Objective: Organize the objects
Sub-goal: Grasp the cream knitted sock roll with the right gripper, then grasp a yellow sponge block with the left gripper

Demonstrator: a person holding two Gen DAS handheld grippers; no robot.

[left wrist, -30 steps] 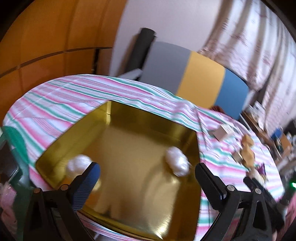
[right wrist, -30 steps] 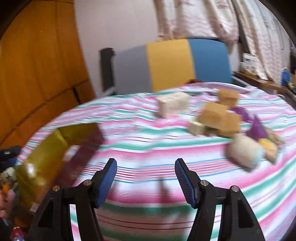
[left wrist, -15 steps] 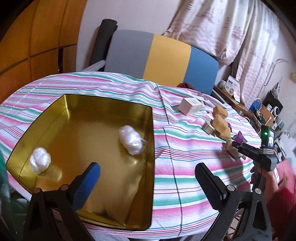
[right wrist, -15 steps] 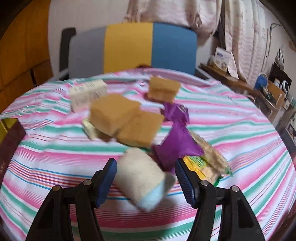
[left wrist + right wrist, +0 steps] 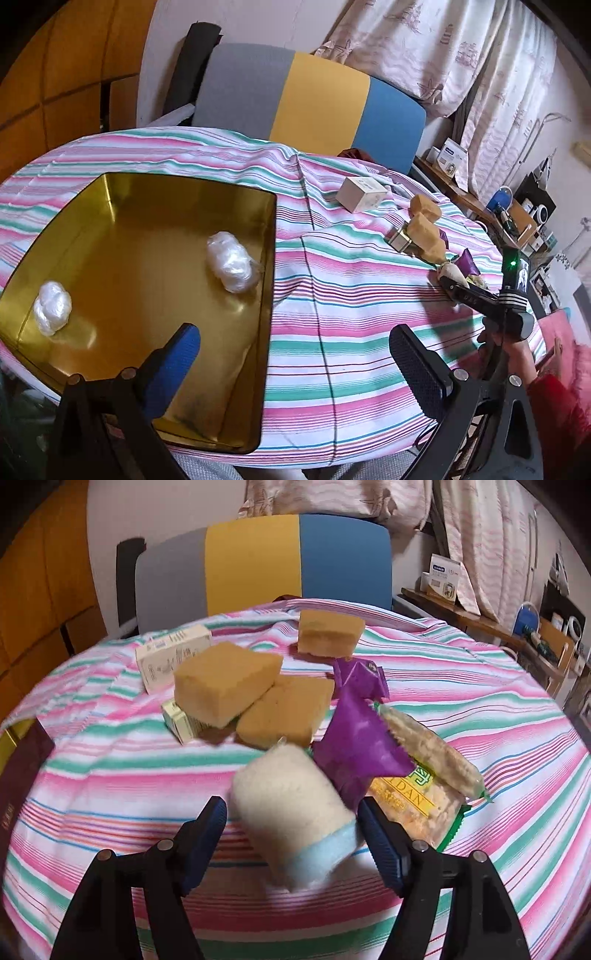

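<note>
A gold tin tray [image 5: 110, 184] lies on the striped tablecloth and holds two white plastic-wrapped bundles [image 5: 232, 266] [image 5: 51, 308]. My left gripper [image 5: 295, 365] is open and empty above the tray's near right edge. My right gripper [image 5: 291, 834] is open, its fingers on either side of a cream and light-blue rolled cloth [image 5: 291, 808]; they do not press it. Behind the cloth lie three yellow sponges [image 5: 221, 681], purple packets [image 5: 358, 738], a cracker pack [image 5: 424, 753] and a white box [image 5: 170, 655]. The right gripper also shows in the left wrist view [image 5: 448, 286].
A grey, yellow and blue chair back [image 5: 306, 107] stands behind the table. A cluttered shelf [image 5: 517, 218] runs along the right wall under curtains. A dark red box edge [image 5: 18, 768] shows at the left of the right wrist view.
My right gripper has swung right and moved in on the pile, so the rolled cloth now sits between its fingers. My left gripper has pulled back and turned right, away from the tray's inside.
</note>
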